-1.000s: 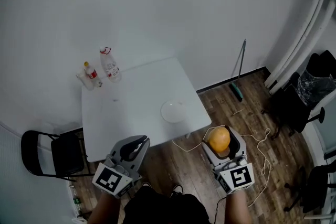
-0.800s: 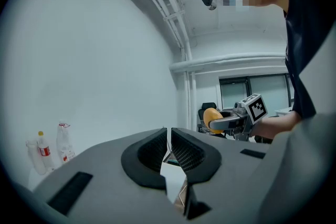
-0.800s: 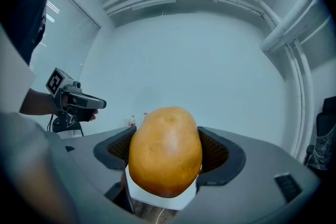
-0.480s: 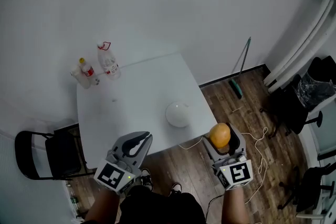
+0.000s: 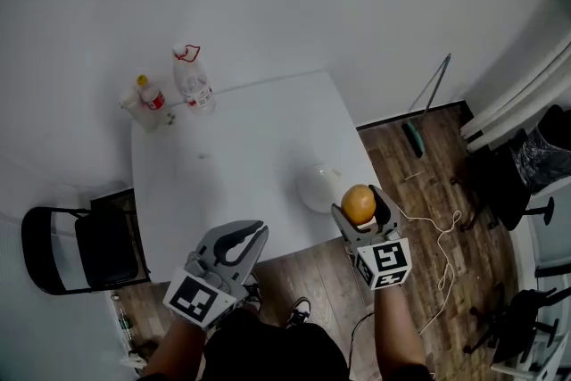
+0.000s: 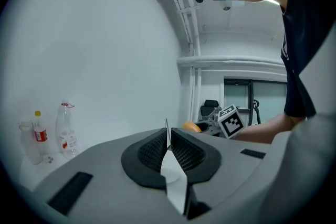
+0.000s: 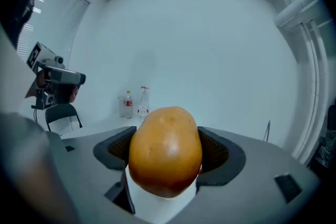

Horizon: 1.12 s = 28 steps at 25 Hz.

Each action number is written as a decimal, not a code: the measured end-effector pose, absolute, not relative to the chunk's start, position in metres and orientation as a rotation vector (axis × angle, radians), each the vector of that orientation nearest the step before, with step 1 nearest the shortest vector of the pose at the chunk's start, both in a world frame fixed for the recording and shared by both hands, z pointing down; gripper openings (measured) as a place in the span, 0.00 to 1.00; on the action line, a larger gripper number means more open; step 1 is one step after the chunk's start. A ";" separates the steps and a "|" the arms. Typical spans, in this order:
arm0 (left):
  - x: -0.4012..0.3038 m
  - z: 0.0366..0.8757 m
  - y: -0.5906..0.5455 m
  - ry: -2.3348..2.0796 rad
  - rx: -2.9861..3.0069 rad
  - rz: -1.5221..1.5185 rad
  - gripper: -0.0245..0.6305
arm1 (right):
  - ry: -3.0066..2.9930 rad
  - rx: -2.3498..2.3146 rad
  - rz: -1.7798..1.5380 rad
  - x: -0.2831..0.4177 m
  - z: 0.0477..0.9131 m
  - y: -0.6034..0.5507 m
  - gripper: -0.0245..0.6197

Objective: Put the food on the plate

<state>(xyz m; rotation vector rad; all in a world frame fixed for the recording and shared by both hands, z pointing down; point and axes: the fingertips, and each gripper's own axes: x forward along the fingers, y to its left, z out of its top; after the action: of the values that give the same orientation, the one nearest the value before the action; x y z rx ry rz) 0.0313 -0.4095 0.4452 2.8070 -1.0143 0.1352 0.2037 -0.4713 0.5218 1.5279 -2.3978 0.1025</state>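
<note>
Head view, left to right. Chair (image 5: 78,247) stands at the table's left corner. At the far left corner of the white table (image 5: 232,161) stand a small yellow-capped bottle (image 5: 152,95) with a red label and a taller clear bottle (image 5: 192,78) with a red band; the print on both is too small to read. Your left gripper (image 5: 243,238) hangs over the near table edge, its jaws pressed together with nothing between them. Its cube carries a black-and-white square marker, no lettering. The white plate (image 5: 315,189) sits near the table's right edge, with nothing on it. Your right gripper (image 5: 359,206) pinches the orange-coloured food (image 5: 358,202) between its pads, held in the air just beside the plate's right rim. A cable (image 5: 443,238) lies on the wood floor to the right.

Change from half a second ago: the right gripper and food were over the floor, clear of the table; now they are at the table edge next to the plate. The left gripper stays closed.
</note>
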 end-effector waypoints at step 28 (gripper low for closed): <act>-0.007 0.529 -0.444 -1.051 2.599 0.221 0.10 | -2.131 1.228 0.369 0.177 0.752 -0.576 0.62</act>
<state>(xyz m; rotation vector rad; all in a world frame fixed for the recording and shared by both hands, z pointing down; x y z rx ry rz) -0.0071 -0.4441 0.5290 2.5993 -1.0507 0.2210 0.1774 -0.5756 0.7517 1.2278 -2.1312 0.3695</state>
